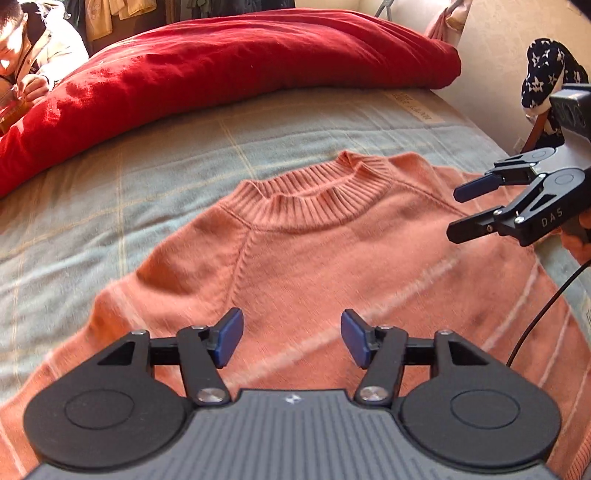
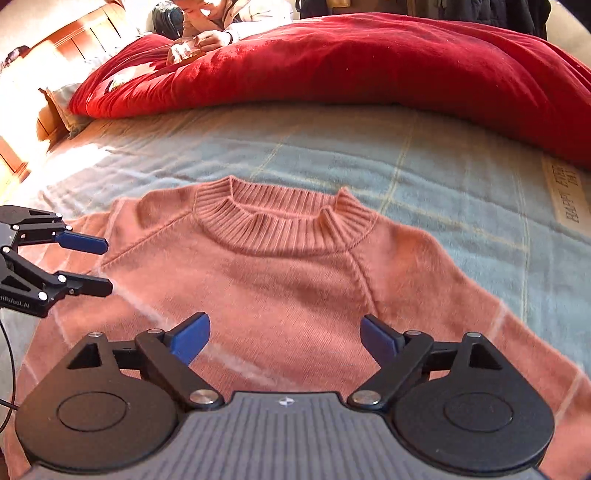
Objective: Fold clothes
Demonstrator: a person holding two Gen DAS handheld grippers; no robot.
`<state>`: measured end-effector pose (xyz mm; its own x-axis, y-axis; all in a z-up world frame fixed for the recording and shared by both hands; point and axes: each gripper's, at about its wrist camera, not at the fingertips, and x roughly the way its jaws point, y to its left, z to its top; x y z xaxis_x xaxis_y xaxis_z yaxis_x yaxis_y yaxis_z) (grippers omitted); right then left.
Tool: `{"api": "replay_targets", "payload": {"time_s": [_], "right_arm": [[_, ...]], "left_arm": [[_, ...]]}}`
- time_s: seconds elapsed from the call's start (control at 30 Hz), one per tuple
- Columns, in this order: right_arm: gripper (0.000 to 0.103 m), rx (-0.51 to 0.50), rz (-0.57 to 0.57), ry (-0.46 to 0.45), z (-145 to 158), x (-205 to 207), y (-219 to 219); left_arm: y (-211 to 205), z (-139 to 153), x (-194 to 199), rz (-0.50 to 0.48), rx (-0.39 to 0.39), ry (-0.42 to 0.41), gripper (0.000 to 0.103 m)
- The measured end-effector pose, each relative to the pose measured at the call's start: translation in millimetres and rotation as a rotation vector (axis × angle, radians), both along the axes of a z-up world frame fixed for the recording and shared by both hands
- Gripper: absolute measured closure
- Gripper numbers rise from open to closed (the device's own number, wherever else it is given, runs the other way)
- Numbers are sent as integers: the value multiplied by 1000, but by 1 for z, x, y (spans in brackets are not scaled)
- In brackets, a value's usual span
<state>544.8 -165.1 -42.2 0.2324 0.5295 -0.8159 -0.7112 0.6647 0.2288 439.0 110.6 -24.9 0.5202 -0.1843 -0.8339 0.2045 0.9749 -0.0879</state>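
A salmon-pink knitted sweater (image 1: 295,258) lies flat on the bed, ribbed collar at the far end and faint pale stripes across the body. My left gripper (image 1: 291,338) hovers over its lower chest, jaws open, with nothing between the blue pads. In the right wrist view the same sweater (image 2: 280,280) fills the middle. My right gripper (image 2: 284,336) hangs above it with its jaws spread wide and empty. Each gripper shows in the other's view: the right gripper (image 1: 453,213) over one shoulder, the left gripper (image 2: 109,266) over the other, both open.
The bed has a pale blue checked sheet (image 1: 110,192). A thick red quilt (image 1: 221,62) is heaped along its far side, and a person (image 2: 221,22) leans on it. A star-patterned dark cloth (image 1: 546,74) hangs by the wall. A black cable (image 1: 546,310) trails from the right gripper.
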Motion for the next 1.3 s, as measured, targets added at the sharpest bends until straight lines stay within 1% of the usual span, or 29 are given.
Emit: {"api": "replay_targets", "payload": {"time_s": [0.03, 0.13, 0.2, 0.3, 0.33, 0.37, 0.4, 0.43, 0.5, 0.53, 0.6, 0.67, 0.73, 0.8, 0.87, 0.93, 1.0, 1.07, 1.13, 1.2, 1.27, 1.3], "right_arm": [[11, 1, 0, 6, -3, -6, 0], [11, 5, -13, 16, -11, -22, 1], [11, 3, -31, 32, -15, -29, -4], [11, -22, -60, 39, -19, -35, -18], [8, -39, -69, 34, -20, -36, -24], [6, -61, -84, 32, -22, -37, -32], [5, -77, -99, 32, -23, -37, -38], [5, -84, -117, 34, -23, -37, -43], [5, -98, -152, 40, -24, -38, -52], [5, -99, -166, 41, -24, -40, -56], [5, -79, -164, 32, -20, -46, -52], [4, -67, -151, 19, -17, -54, -44], [3, -88, -117, 1, -22, -63, -31], [0, -131, -90, -26, -32, -70, -19], [0, -171, -73, -69, -39, -76, -13], [0, -168, -82, -87, -40, -79, -13], [0, -151, -102, -86, -42, -79, -16], [0, -137, -121, -87, -44, -79, -18], [0, -153, -139, -93, -45, -79, -14], [0, -172, -158, -97, -44, -80, -10], [0, -182, -176, -96, -41, -81, -8], [0, -186, -185, -94, -38, -81, -7]], "left_arm": [[-7, -5, -3, -5, -2, 0, 44], [-28, -17, -13, -55, -18, -45, 43], [-16, -22, -13, -13, -30, -42, 39], [5, -29, -13, 54, -49, -37, 39], [12, -31, -13, 76, -55, -35, 39], [24, -30, -13, 110, -56, -26, 39], [39, -28, -14, 144, -78, -18, 40], [46, -25, -15, 160, -82, -13, 43], [57, -17, -18, 187, -86, -3, 43], [54, -12, -19, 193, -60, 1, 44], [43, -5, -24, 153, -68, -19, 41], [29, -3, -29, 102, -69, -31, 36], [14, -9, -36, 45, -46, -20, 36], [11, -20, -46, 31, -19, 7, 35], [19, -24, -62, 53, 0, -9, 34], [36, -21, -78, 114, 11, -7, 34], [51, -18, -90, 160, -2, 13, 34], [58, -10, -98, 183, -22, 19, 34], [52, -2, -101, 166, -7, -12, 34], [42, 4, -102, 108, -21, -46, 34], [24, 3, -98, 7, -21, -72, 32], [16, -1, -96, -30, -8, -74, 32]]}}
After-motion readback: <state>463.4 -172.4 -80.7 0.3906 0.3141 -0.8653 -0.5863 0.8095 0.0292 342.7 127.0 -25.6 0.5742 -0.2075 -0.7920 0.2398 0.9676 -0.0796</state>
